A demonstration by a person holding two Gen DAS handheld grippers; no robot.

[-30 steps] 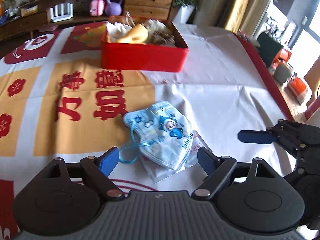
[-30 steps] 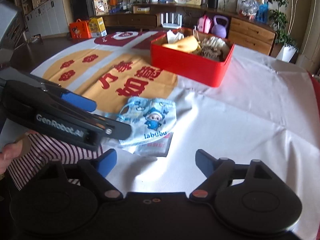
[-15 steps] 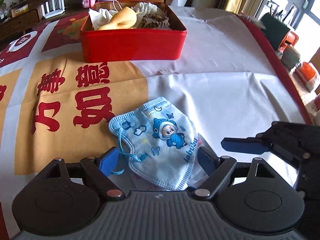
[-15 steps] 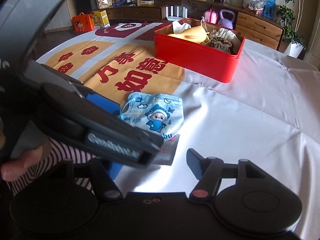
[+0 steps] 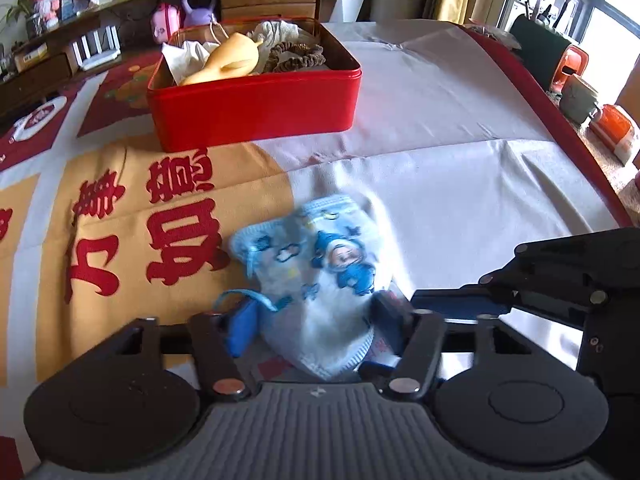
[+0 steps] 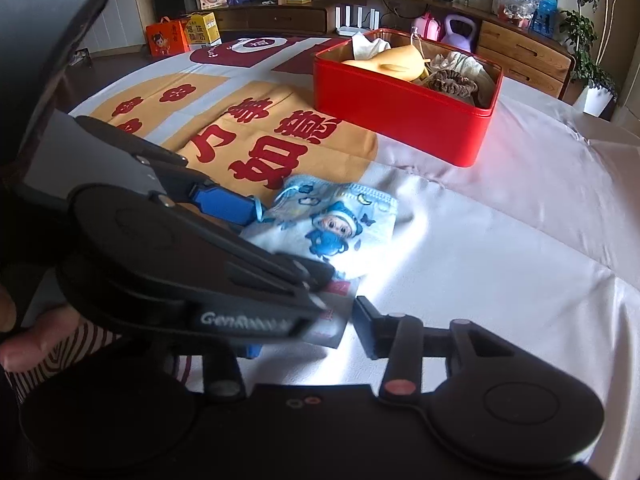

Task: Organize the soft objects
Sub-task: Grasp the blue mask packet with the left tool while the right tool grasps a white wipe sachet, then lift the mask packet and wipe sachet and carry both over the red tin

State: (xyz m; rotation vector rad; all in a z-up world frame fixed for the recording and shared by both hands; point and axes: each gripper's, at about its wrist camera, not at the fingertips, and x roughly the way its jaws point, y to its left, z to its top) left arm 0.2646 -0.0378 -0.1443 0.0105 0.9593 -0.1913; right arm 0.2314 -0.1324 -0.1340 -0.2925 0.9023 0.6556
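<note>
step: soft blue cartoon face mask (image 5: 320, 280) being pinched by closing left tongs (image 5: 316, 320) | right tongs (image 6: 304, 332) closing, grip unclear | next: mask lifted into red tin box (image 5: 256, 108)

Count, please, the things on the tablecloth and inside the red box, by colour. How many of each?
Red: 1, the box
Blue: 1, the child's face mask, between the jaws of the left hand-held gripper
Yellow: 1, the soft toy
Brown: 1, the scrunchie
White: 2, the cloths
Total: 6
</note>
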